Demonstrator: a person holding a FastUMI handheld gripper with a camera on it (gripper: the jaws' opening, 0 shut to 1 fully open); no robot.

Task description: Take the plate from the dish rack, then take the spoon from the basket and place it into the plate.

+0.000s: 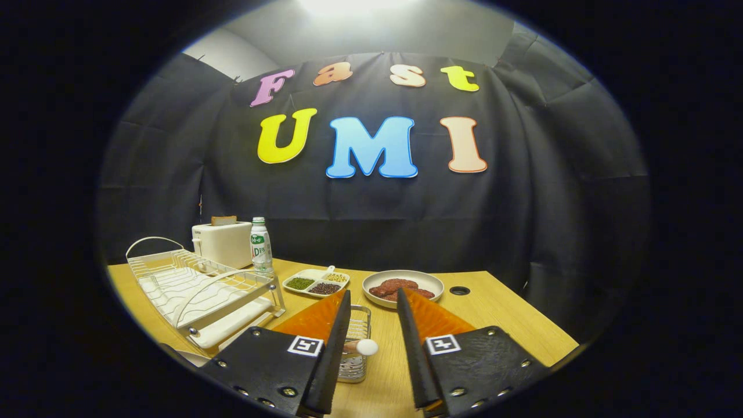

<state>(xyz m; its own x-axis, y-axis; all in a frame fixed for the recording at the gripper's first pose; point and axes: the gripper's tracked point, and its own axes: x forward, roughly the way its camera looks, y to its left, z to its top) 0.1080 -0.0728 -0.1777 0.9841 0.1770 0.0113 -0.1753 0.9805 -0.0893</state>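
Starting left: dish rack (197,284) sits bare, basket (355,342) between open, empty gripper (374,305) fingers, spoon (363,347) handle poking out, plate (403,287) beyond. Better to close squarely on that handle, lifting straight up.

the gripper (374,302) is held out level over the table, its two orange-backed fingers (316,319) spread wide apart with a clear gap between them, their black pads pressing on nothing.
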